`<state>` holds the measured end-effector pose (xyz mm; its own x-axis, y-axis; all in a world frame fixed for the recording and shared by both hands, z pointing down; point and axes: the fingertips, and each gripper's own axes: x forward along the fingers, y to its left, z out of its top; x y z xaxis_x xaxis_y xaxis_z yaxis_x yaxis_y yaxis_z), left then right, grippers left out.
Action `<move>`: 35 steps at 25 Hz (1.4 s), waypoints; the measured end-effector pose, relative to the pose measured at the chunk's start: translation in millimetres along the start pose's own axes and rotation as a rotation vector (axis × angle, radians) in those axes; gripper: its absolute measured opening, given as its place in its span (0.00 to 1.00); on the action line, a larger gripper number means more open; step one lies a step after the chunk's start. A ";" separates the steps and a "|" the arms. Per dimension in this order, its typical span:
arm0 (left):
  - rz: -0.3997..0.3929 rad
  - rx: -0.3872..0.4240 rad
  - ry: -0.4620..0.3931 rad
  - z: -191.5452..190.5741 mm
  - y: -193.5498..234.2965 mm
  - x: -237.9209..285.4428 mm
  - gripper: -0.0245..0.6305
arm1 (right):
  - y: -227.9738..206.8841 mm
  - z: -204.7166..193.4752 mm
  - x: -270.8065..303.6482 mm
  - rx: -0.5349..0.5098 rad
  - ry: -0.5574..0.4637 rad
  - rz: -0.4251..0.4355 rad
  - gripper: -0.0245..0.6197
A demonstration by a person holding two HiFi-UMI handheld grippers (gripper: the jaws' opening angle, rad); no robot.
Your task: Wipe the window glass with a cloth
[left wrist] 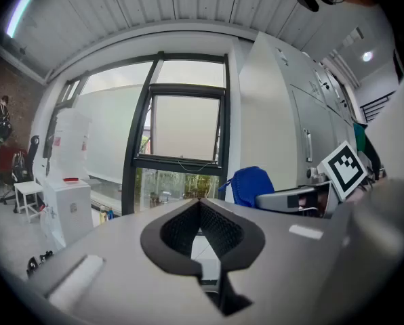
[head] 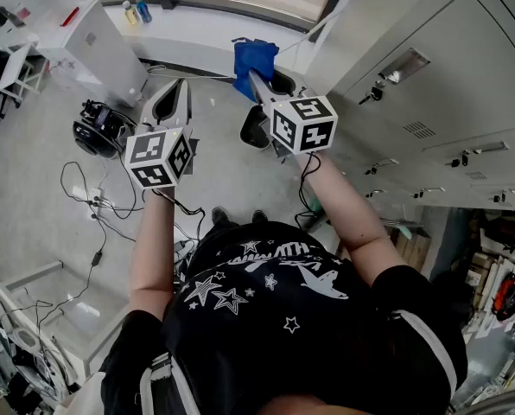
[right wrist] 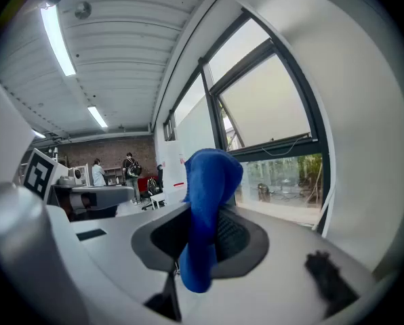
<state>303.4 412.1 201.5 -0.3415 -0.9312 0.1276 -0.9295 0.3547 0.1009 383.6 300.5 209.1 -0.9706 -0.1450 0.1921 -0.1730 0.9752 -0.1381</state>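
Observation:
A blue cloth (head: 255, 60) is pinched in my right gripper (head: 256, 78), which is shut on it; the cloth (right wrist: 207, 212) bulges above and hangs below the jaws in the right gripper view. The cloth (left wrist: 251, 185) also shows at the right of the left gripper view. My left gripper (head: 174, 93) is shut with nothing in it, its tips (left wrist: 200, 204) meeting. Both grippers are held up side by side, facing the window glass (left wrist: 186, 127) in its black frame (left wrist: 141, 131). The glass (right wrist: 266, 107) stands some way off from the cloth.
Grey lockers (head: 430, 102) line the right side. A white cabinet (head: 98, 46) with bottles (head: 136, 11) beside it stands at the left by the sill. A black device (head: 102, 126) and cables (head: 93, 201) lie on the floor. People (right wrist: 114, 171) stand far back.

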 end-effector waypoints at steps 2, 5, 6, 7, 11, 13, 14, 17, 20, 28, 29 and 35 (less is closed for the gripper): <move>-0.008 0.006 -0.003 1.6 -0.2 -0.8 0.05 | 2.1 -0.9 0.8 0.009 0.000 -0.004 0.16; -0.013 0.008 -0.009 4.2 1.9 -2.8 0.05 | 6.8 -0.9 2.8 0.015 -0.001 -0.007 0.16; -0.014 0.007 -0.012 4.9 3.1 -3.7 0.05 | 8.8 -0.6 3.8 0.014 -0.001 -0.007 0.16; -0.014 0.007 -0.014 5.4 4.3 -4.7 0.05 | 10.9 -0.4 4.9 0.012 -0.001 -0.006 0.16; -0.019 0.005 -0.019 5.8 7.7 -8.1 0.05 | 18.0 0.1 8.4 0.009 -0.002 -0.003 0.16; -0.019 -0.001 -0.023 6.1 10.3 -9.3 0.05 | 20.2 0.6 10.0 0.007 -0.002 -0.005 0.16; -0.019 -0.004 -0.026 6.4 11.9 -9.9 0.05 | 21.2 1.1 10.9 0.006 -0.001 -0.006 0.16; -0.019 -0.007 -0.032 7.5 16.2 -11.7 0.05 | 22.7 3.0 13.8 0.021 -0.006 -0.012 0.16; -0.018 -0.005 -0.039 7.8 22.3 -13.6 0.05 | 24.1 5.6 17.6 0.066 -0.024 -0.013 0.17; -0.021 -0.016 -0.095 16.2 54.0 -22.2 0.05 | 40.7 8.7 45.3 0.054 -0.012 -0.019 0.17; -0.018 -0.018 -0.092 15.3 59.2 -22.7 0.05 | 42.0 5.9 49.6 0.058 -0.003 -0.023 0.17; 0.018 -0.047 -0.108 16.0 99.9 -34.5 0.05 | 54.3 0.4 76.8 0.073 0.025 -0.021 0.17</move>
<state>220.1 478.3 191.4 -0.3731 -0.9275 0.0235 -0.9165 0.3724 0.1460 299.6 342.3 215.9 -0.9624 -0.1604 0.2194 -0.2061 0.9570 -0.2041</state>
